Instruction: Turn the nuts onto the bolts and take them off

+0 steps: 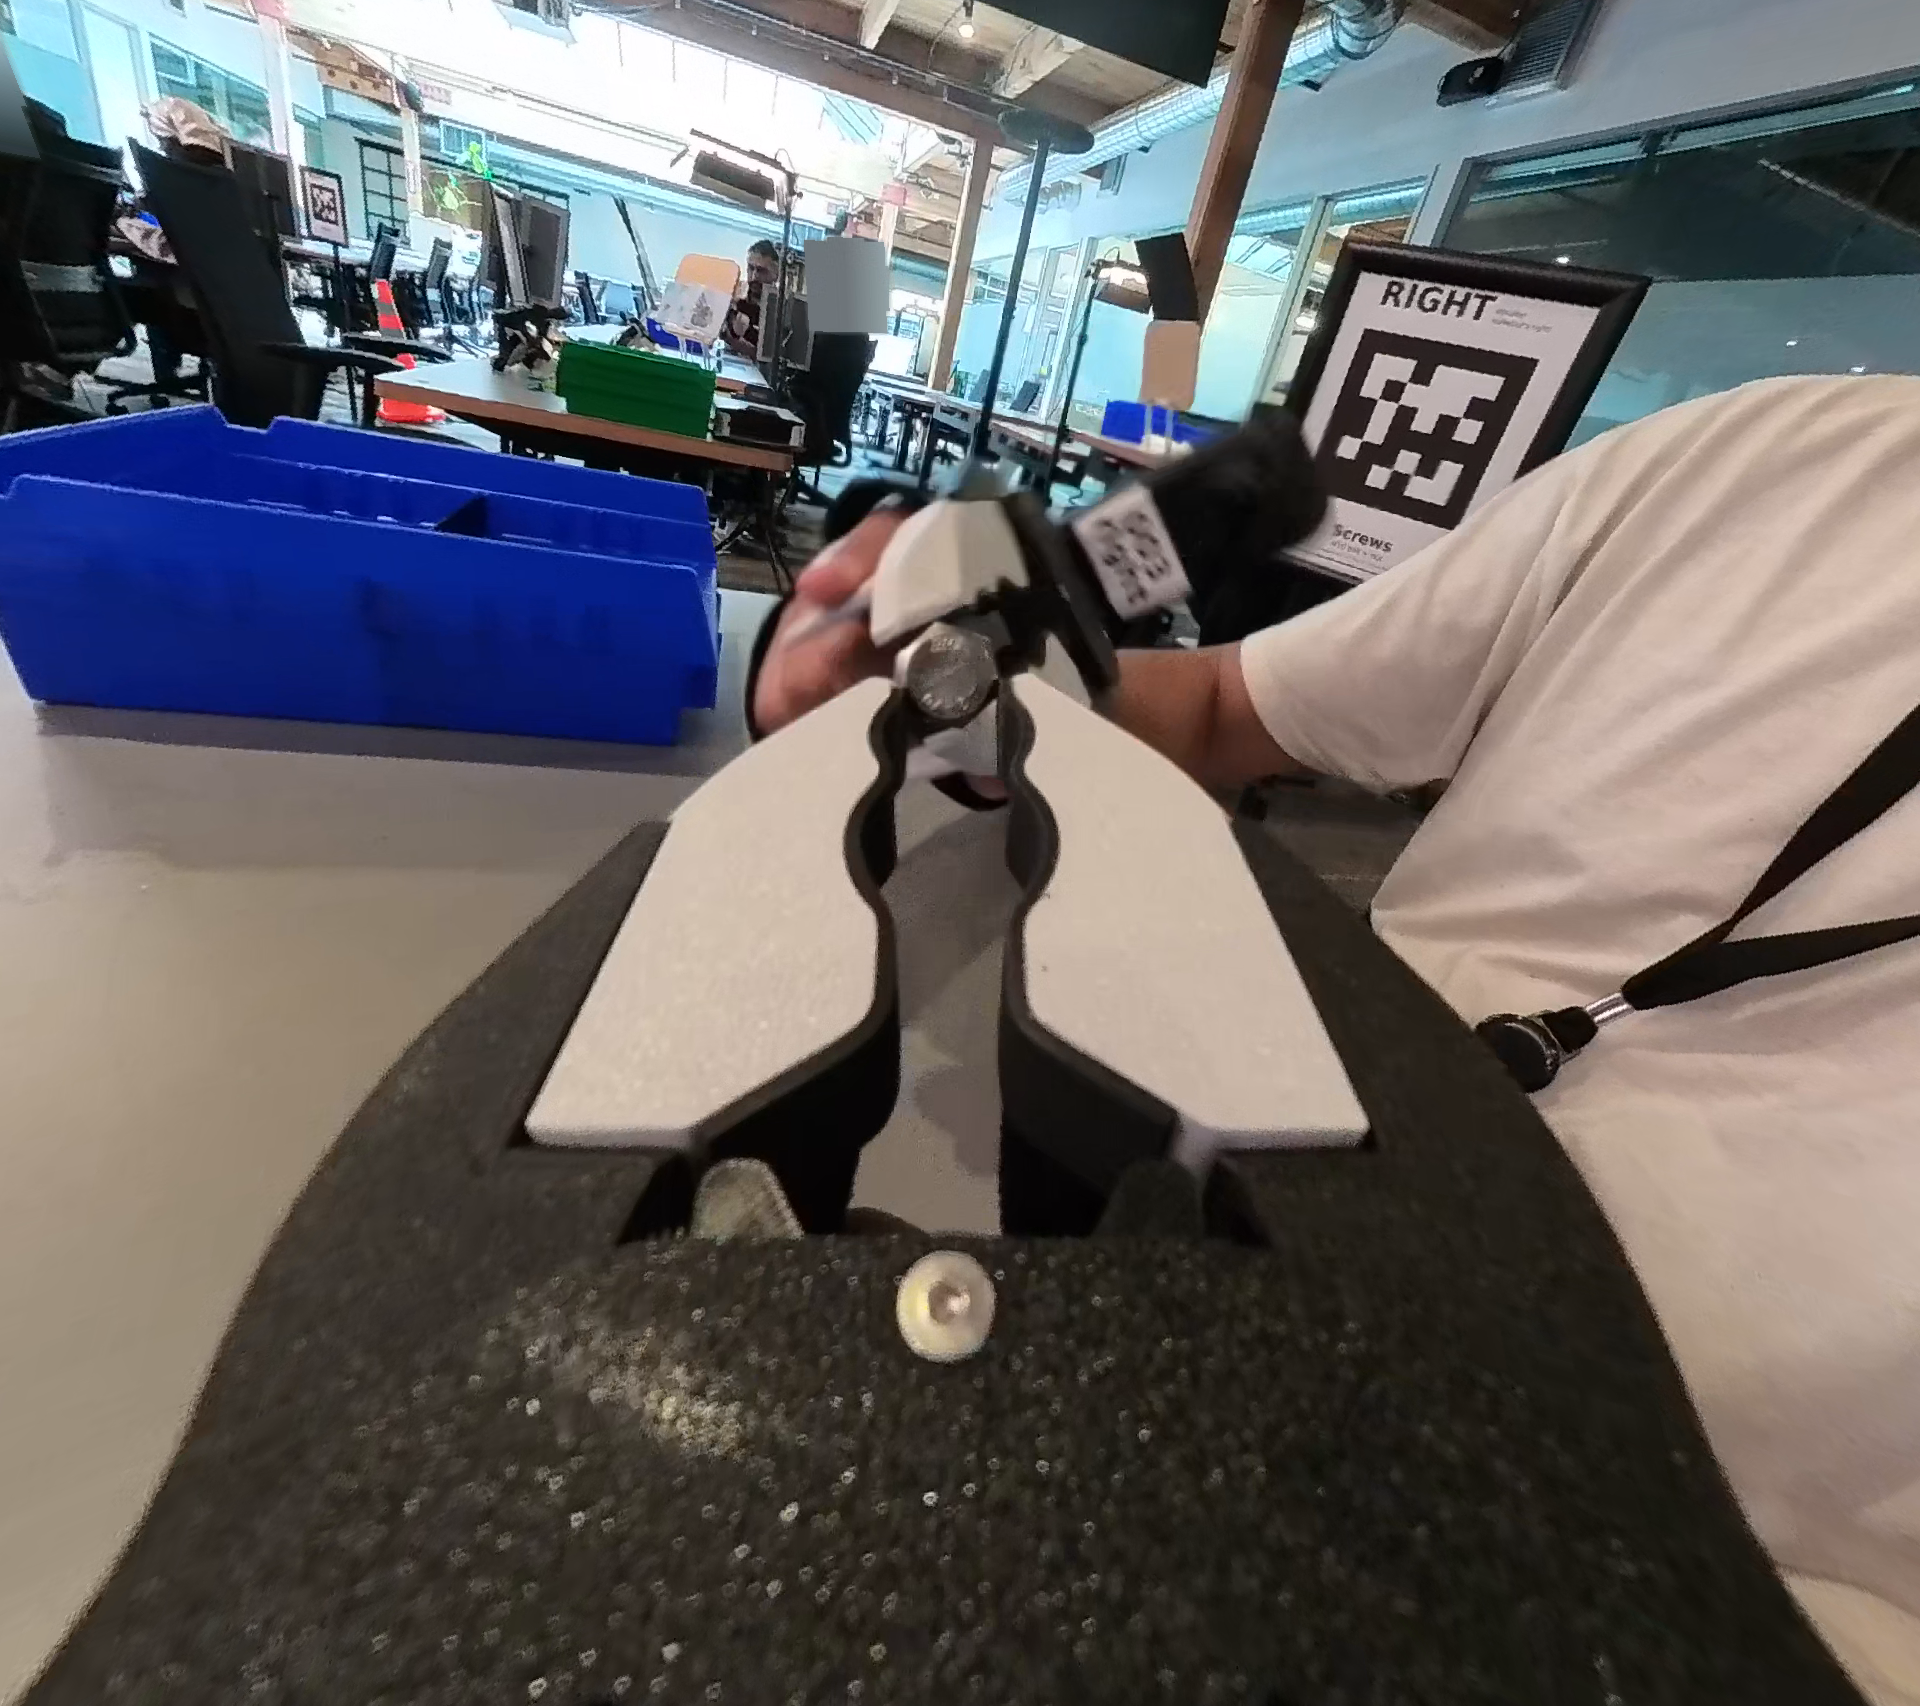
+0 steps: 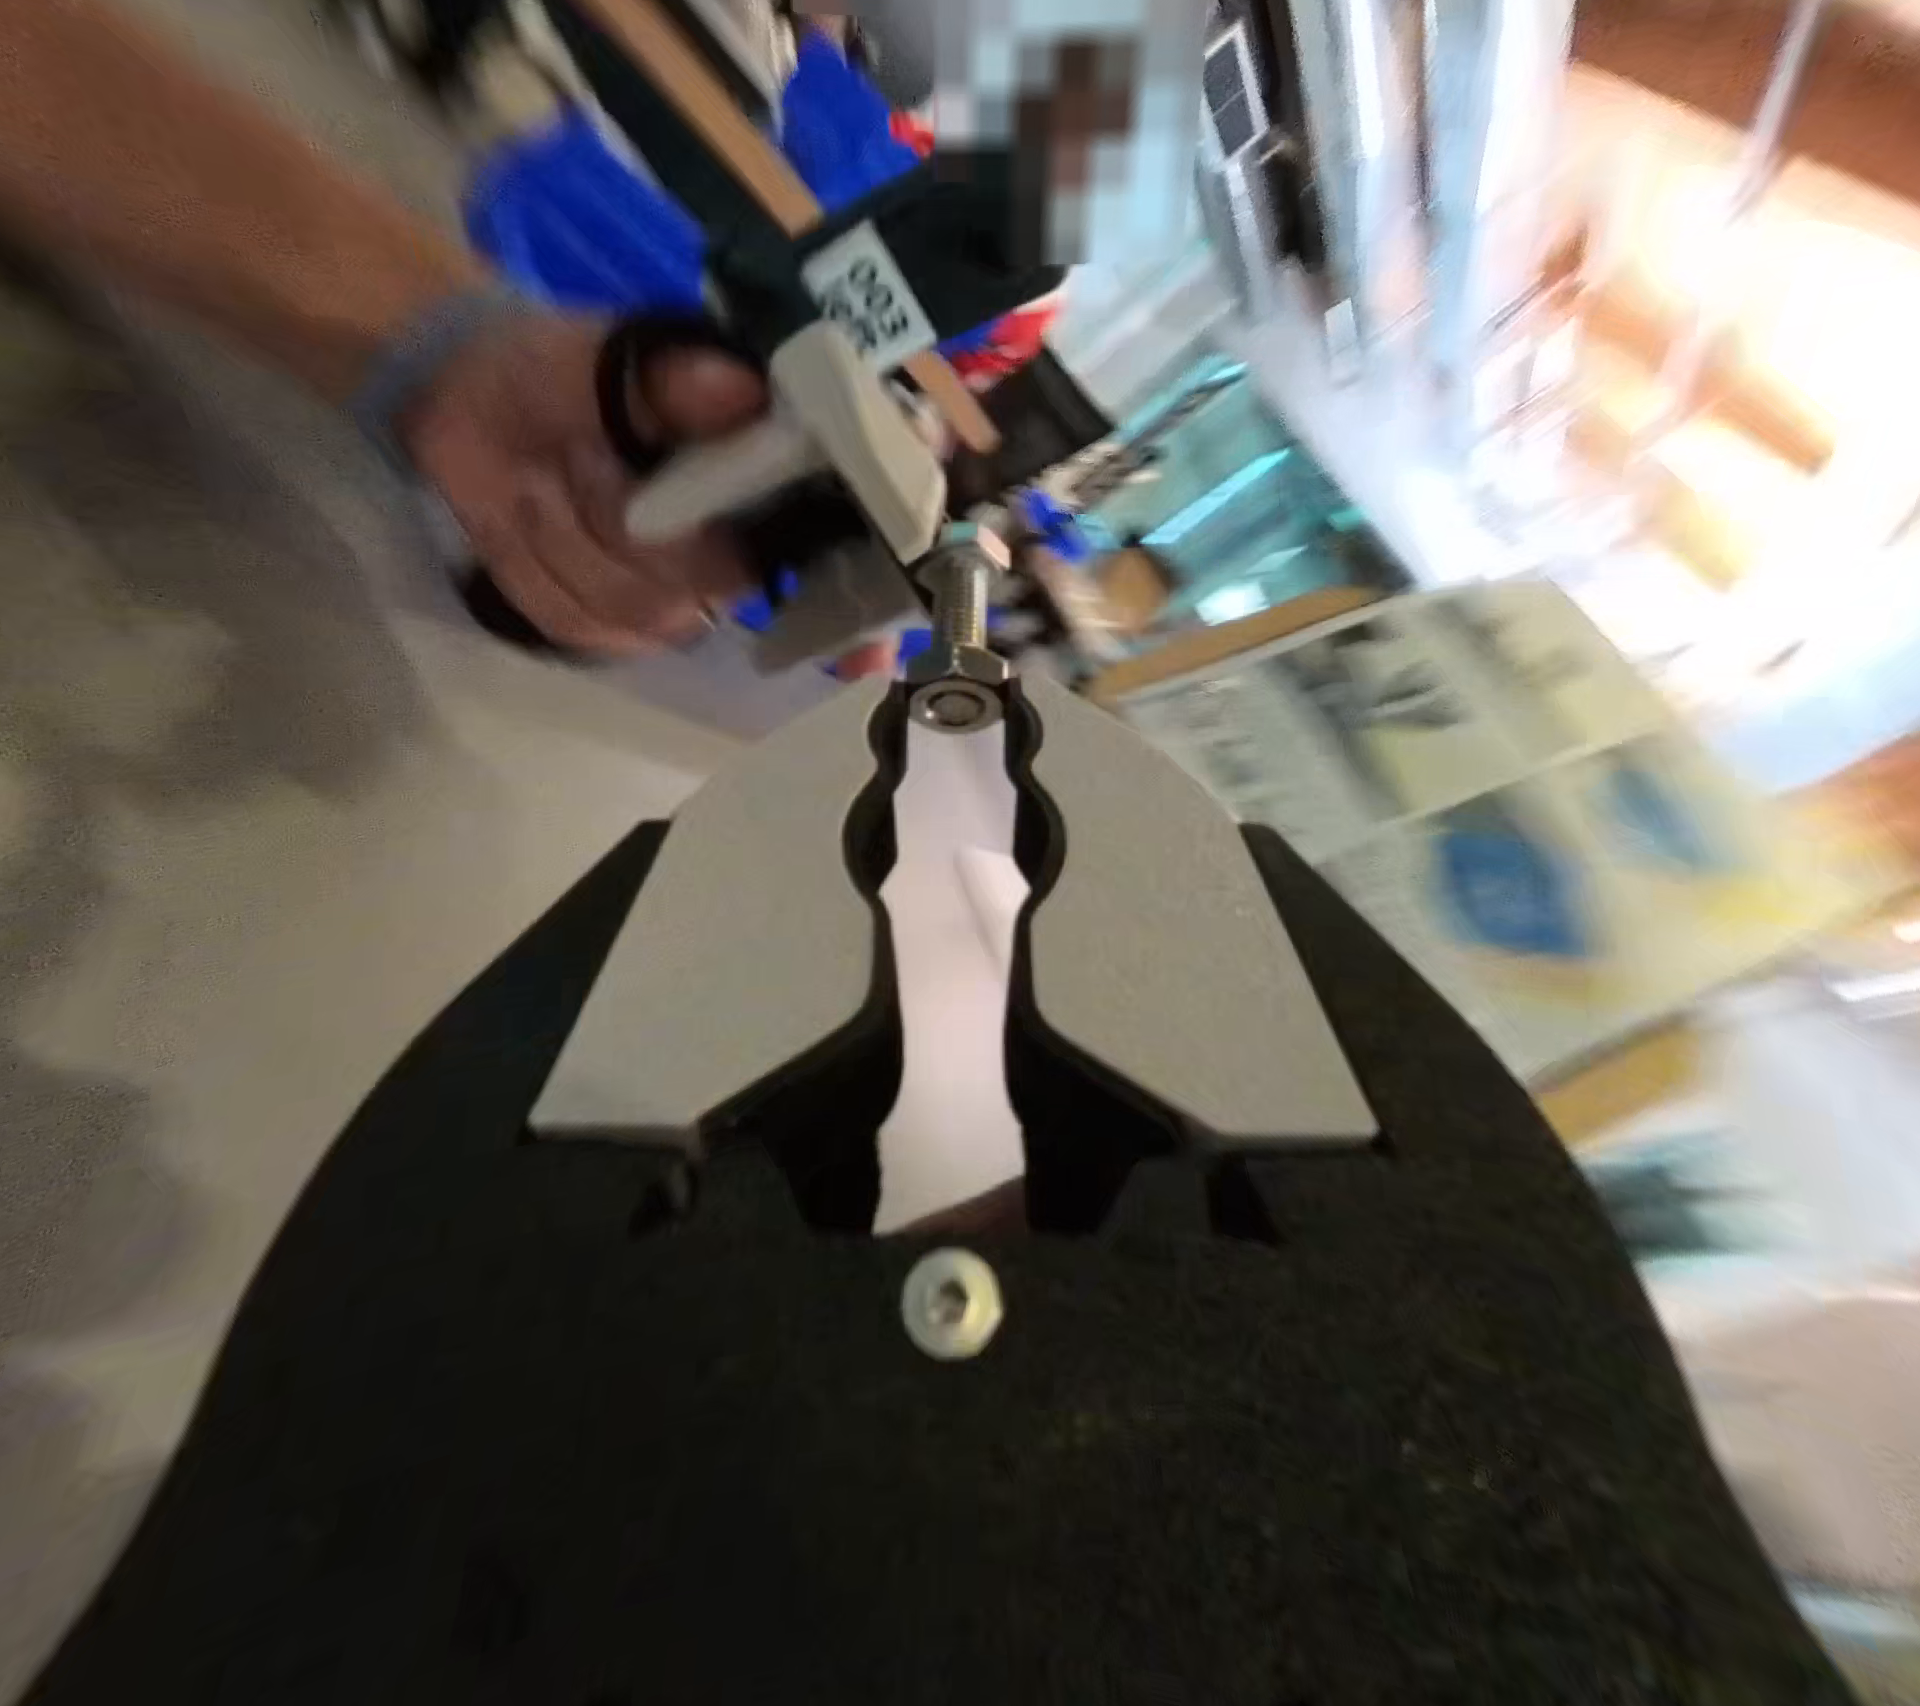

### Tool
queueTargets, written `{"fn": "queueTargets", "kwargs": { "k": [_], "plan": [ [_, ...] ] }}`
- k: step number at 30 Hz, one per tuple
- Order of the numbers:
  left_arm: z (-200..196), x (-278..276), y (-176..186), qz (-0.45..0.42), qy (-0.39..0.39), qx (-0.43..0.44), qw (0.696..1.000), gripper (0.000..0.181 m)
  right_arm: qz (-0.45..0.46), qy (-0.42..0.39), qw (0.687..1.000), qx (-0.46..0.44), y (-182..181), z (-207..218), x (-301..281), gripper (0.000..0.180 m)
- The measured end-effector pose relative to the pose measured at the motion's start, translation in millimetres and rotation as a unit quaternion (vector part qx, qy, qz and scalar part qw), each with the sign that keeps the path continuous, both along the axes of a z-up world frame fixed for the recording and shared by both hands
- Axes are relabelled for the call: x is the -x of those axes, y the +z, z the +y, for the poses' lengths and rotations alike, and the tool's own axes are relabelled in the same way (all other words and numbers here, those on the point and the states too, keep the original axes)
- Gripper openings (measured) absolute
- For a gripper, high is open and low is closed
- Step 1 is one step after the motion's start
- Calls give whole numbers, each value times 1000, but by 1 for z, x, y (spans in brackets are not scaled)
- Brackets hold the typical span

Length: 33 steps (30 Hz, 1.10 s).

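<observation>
Left wrist view, left to right: a blue bin (image 1: 353, 586) sits on the grey surface (image 1: 260, 877); its contents cannot be seen over the wall. At centre, the left claw (image 1: 948, 688) is clamped on the round head of a bolt (image 1: 945, 671), held clear above the surface. The shank is hidden behind the head, so no thread or nut is visible from this side. Just beyond, the right claw (image 1: 971, 607) meets the far end of the bolt, its tips blurred and partly covered by a hand (image 1: 831, 628). A white sleeve (image 1: 1558, 721) fills the right edge, cut off by the frame.

Right wrist view: heavily blurred everywhere (background not readable). A hand (image 2: 561, 493) at left holds the left claw (image 2: 935, 550), which grips the bolt's (image 2: 961, 596) far head end. The threaded silver shank runs straight toward the camera. The right claw (image 2: 956, 706) is closed on a hexagonal nut (image 2: 958, 677) seated at the near end of the thread, bolt tip showing through its bore.
</observation>
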<state>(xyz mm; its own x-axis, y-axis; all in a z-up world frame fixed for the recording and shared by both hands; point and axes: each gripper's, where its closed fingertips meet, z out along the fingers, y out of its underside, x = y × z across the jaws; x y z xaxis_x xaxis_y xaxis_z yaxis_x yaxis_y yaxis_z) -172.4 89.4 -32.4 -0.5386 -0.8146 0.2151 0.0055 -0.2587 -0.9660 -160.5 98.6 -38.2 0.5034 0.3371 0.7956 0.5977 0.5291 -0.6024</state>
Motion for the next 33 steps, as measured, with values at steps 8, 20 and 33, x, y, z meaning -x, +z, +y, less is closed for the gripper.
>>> {"fn": "queueTargets", "kwargs": {
  "k": [8,20,33],
  "plan": [
    [-1,5,7,-20,-19,24,999,15,-152,-81,970,-174,3,-7,7,43],
    [-1,7,10,-28,-4,-1,1000,16,607,336,503,515,11,-11,8,50],
    [-3,5,6,-14,-10,-6,1000,16,457,237,757,404,3,-11,14,18]
  ]
}}
